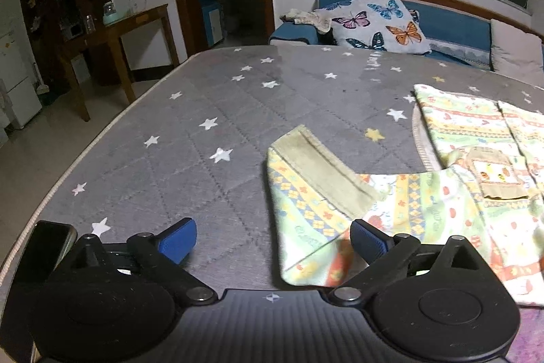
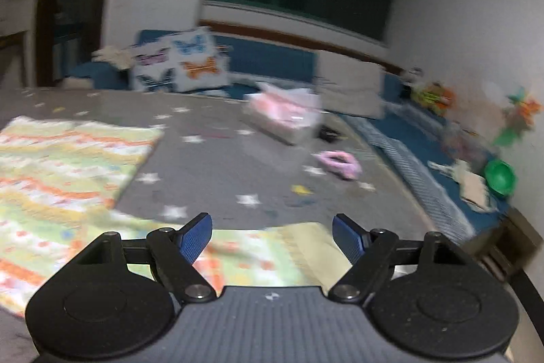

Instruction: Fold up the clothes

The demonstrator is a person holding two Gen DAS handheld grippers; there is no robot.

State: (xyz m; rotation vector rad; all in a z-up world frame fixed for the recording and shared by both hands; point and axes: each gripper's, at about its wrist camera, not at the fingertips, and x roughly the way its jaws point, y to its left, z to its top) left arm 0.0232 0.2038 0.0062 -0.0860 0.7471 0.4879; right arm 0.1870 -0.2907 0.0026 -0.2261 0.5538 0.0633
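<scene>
A small patterned shirt (image 1: 442,193) in green, yellow and orange lies flat on the grey star-print mat (image 1: 204,111). One sleeve with a beige cuff (image 1: 323,169) stretches out to the left. My left gripper (image 1: 273,238) hovers open just before that sleeve, its right blue pad (image 1: 369,238) over the fabric edge, nothing pinched. In the blurred right wrist view the same shirt (image 2: 61,179) fills the left side and its other sleeve (image 2: 272,254) runs under my right gripper (image 2: 272,238), which stands open above it.
A dark phone (image 1: 44,250) lies at the mat's near left edge. A butterfly cushion (image 1: 374,19) rests on the blue sofa behind. A pink-filled clear box (image 2: 285,114), a pink ring-shaped item (image 2: 340,164) and a green bowl (image 2: 499,177) lie to the right.
</scene>
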